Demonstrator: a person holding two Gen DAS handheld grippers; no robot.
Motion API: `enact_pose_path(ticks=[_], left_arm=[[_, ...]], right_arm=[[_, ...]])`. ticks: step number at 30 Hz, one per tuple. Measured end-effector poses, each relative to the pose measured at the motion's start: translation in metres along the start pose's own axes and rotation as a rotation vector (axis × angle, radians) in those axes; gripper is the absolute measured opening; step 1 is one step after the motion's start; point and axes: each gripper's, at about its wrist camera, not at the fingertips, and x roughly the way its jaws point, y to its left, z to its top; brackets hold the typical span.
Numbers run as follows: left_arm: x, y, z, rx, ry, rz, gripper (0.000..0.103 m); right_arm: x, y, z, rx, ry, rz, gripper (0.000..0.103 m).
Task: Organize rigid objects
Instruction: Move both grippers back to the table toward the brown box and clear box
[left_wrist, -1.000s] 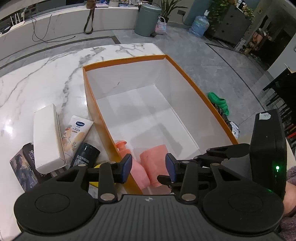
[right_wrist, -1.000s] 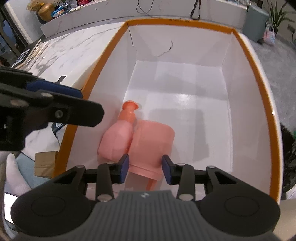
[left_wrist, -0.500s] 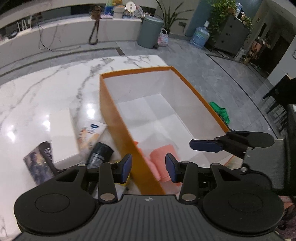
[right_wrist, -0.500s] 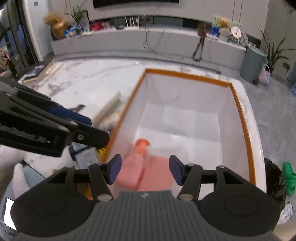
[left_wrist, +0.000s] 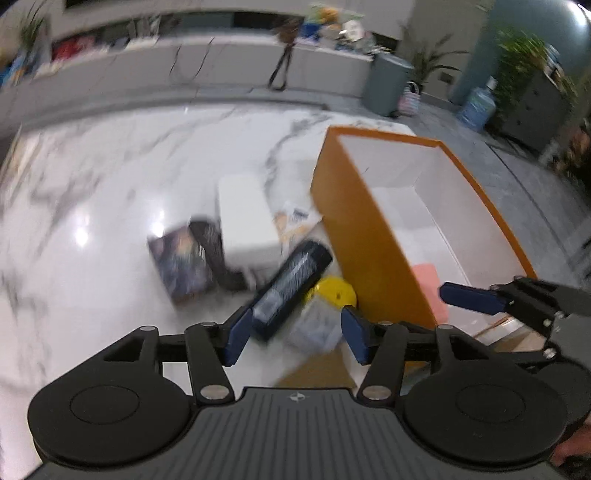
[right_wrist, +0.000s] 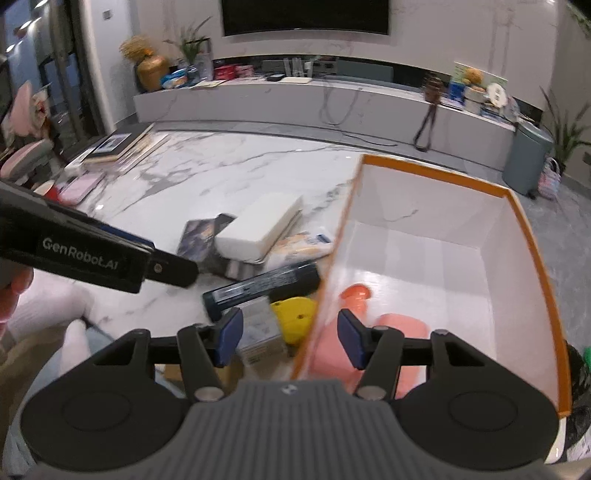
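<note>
Grippers both hang empty, jaws apart: left gripper above the dark tube on the worktop, right gripper over the box edge. Next, I judge: grasp the tube.

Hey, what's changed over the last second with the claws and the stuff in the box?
Both claws pulled up and back from the box, jaws opening wider; the left claw swung left over the pile by the black tube; the right claw holds nothing. The pink bottles stayed put.
</note>
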Motion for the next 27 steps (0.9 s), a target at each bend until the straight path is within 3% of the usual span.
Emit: enact_pose_path(ticks=[1, 4, 8, 15, 24, 27], left_arm=[[0.002, 0.005, -0.003, -0.043, 0.016, -0.012, 0.068], [0.008, 0.017, -0.016, -0.172, 0.035, -0.004, 0.074], [0.021, 0.019, -0.035, -0.265, 0.063, -0.01, 0.08], [0.038, 0.009, -0.049, -0.283, 0.109, 0.02, 0.085], [0.062, -0.006, -0.051, -0.267, 0.149, 0.088, 0.084], [0.068, -0.009, -0.054, -0.248, 0.154, 0.099, 0.079]], right_arm=[[0.002, 0.003, -0.001, -0.015, 0.001, -0.002, 0.046], [0.005, 0.01, -0.003, -0.051, -0.007, -0.059, 0.045], [0.004, 0.005, -0.006, -0.005, -0.004, -0.07, 0.042], [0.005, -0.001, -0.015, -0.024, -0.003, -0.151, 0.043], [0.009, -0.012, -0.016, 0.026, -0.003, -0.135, 0.046], [0.011, -0.011, -0.017, 0.023, 0.001, -0.133, 0.046]])
